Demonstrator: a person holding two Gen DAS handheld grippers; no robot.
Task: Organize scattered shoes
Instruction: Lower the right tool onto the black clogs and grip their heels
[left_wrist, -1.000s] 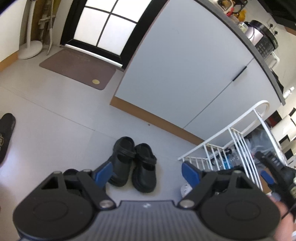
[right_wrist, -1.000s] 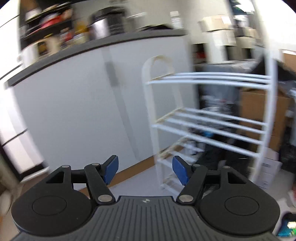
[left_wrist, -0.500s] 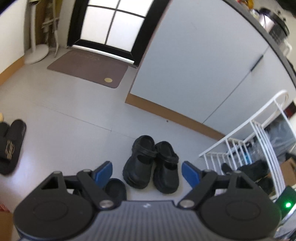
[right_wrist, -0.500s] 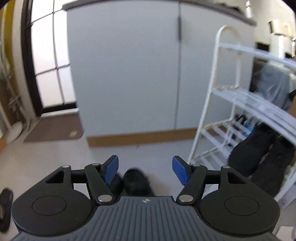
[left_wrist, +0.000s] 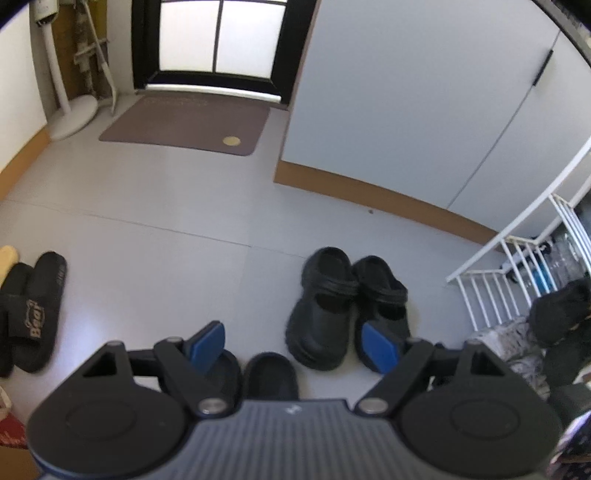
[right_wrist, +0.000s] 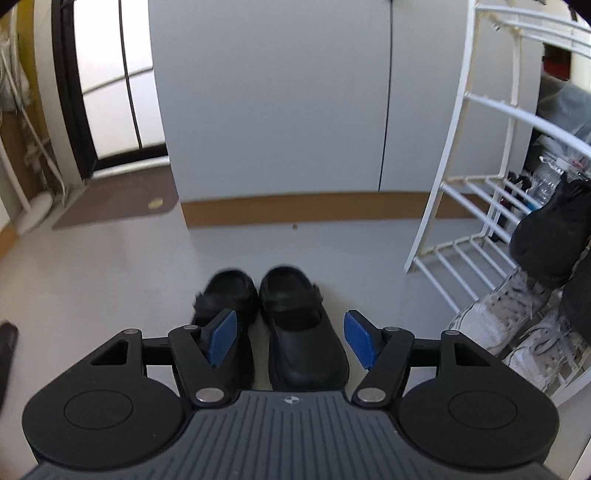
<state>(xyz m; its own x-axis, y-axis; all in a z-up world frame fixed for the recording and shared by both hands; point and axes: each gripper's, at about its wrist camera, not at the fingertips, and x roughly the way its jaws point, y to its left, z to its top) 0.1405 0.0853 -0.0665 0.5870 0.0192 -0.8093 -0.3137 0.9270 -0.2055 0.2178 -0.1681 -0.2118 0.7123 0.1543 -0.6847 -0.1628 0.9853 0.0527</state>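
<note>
Both grippers' jaws stood apart, gripping nothing. The right gripper sat low in frame over black clogs. At right stood a white rack.

A smooth, faintly glossy rubbery finish is shown by the black clogs. The white shoe rack looks painted metal, the sneakers matt cloth, the floor smooth, the doormat rough.
</note>
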